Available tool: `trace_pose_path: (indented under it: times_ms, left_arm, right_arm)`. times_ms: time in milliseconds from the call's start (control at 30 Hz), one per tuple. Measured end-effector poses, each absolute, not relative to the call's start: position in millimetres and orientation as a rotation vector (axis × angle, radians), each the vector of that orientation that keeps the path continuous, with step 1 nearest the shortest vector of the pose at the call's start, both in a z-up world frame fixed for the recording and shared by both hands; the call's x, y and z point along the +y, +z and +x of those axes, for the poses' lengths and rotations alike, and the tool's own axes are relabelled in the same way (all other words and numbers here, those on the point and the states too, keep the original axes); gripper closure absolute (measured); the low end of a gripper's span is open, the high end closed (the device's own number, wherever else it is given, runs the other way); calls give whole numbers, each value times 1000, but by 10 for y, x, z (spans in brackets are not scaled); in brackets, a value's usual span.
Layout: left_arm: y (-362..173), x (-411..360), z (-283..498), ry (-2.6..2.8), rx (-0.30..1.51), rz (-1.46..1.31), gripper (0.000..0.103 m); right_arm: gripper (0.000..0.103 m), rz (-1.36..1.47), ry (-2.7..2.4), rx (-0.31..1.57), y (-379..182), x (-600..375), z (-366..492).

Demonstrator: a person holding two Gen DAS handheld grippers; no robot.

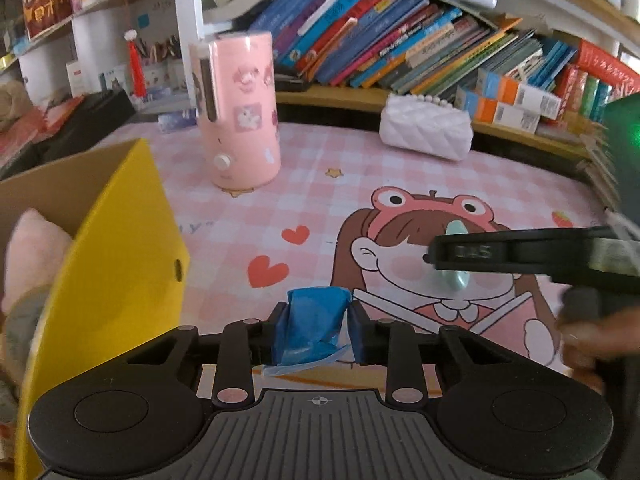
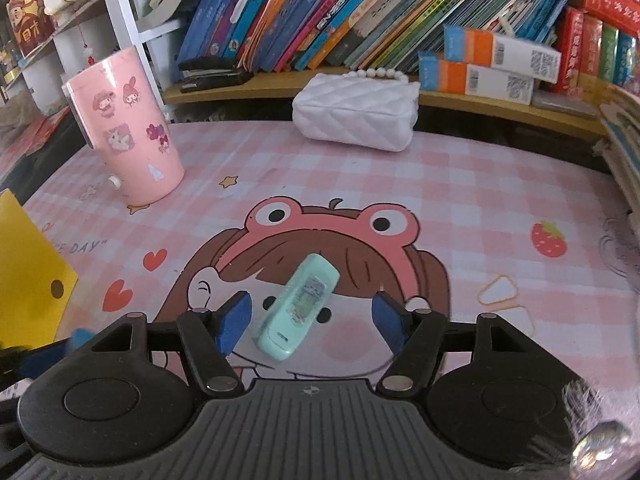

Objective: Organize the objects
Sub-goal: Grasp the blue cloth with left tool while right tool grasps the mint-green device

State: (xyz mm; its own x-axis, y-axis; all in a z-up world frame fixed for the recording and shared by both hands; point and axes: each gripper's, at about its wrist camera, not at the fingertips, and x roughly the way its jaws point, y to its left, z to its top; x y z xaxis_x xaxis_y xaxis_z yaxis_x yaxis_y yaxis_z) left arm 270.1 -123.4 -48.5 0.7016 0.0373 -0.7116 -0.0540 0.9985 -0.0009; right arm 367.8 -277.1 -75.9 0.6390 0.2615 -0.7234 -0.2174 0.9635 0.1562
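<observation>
My left gripper (image 1: pixel 318 330) is shut on a crumpled blue plastic packet (image 1: pixel 314 330), held just above the pink mat beside the yellow cardboard box (image 1: pixel 116 280). My right gripper (image 2: pixel 310 322) is open, its blue pads on either side of a mint-green stapler-like object (image 2: pixel 300 306) that lies on the cartoon girl print. The same mint object (image 1: pixel 456 256) shows in the left wrist view, partly hidden behind the right gripper's black body (image 1: pixel 520 254). A pink plush toy (image 1: pixel 34 256) lies inside the box.
A tall pink stickered humidifier (image 2: pixel 128 128) stands at the mat's back left. A white quilted purse (image 2: pixel 354 114) with a pearl handle lies at the back. Bookshelves (image 2: pixel 360 16) with leaning books run behind the table. Stacked books line the right edge (image 2: pixel 622 148).
</observation>
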Motion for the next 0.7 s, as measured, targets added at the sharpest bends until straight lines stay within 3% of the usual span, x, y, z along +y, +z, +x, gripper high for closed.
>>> trace_pose_path:
  times_ms: [167, 367, 467, 533, 700]
  left_arm:
    - [-425, -1202, 2581, 44, 791, -25, 74]
    - [-376, -1157, 2498, 49, 783, -37, 74]
    - [-358, -1157, 2471, 46, 778, -40, 74]
    - [-351, -1167, 2449, 42, 776, -39, 74]
    - [-309, -1179, 2382, 36, 764, -40, 74]
  right_arm:
    - [41, 50, 273, 852, -837, -2692, 3759]
    - [53, -51, 274, 832, -861, -2599, 3750]
    - [66, -103, 274, 814, -873, -2573, 3715]
    - [80, -112, 284, 809, -869, -2572, 3705]
    - [80, -72, 291, 828, -837, -2617, 3681]
